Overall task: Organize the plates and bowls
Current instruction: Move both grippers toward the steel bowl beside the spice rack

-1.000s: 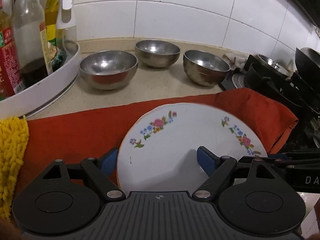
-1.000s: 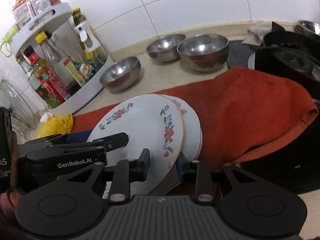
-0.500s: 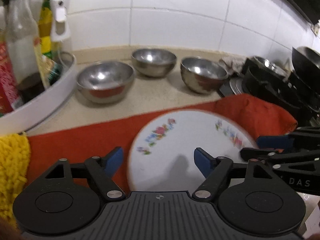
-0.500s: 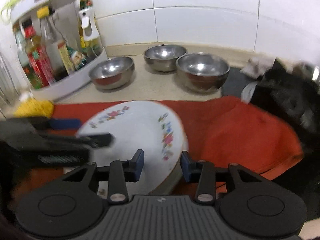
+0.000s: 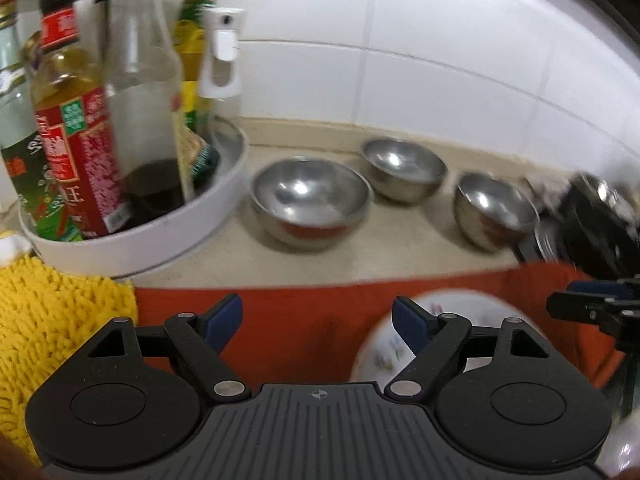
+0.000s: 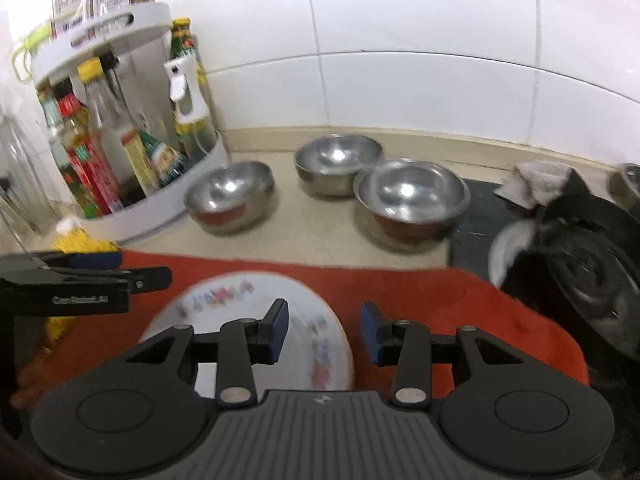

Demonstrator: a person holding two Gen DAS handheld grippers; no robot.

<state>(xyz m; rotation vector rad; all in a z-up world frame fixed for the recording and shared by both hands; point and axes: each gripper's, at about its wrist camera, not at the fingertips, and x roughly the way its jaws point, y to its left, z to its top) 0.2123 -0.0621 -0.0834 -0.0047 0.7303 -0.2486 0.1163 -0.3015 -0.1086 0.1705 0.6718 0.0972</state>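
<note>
White floral plates lie stacked flat on a red cloth; they also show in the left wrist view. Three steel bowls stand apart on the counter behind: left bowl, back bowl, right bowl. The same bowls show in the right wrist view: left, back, right. My left gripper is open and empty above the cloth, left of the plates. My right gripper is open and empty over the plates' right edge.
A white round rack of sauce bottles stands at the left. A yellow mop cloth lies at the near left. A black gas stove with a grey rag is on the right. Tiled wall behind.
My right gripper let go of the top plate, which now lies flat on the stack, and opened. Both grippers pulled back; the left one swung left toward the bottle rack.
</note>
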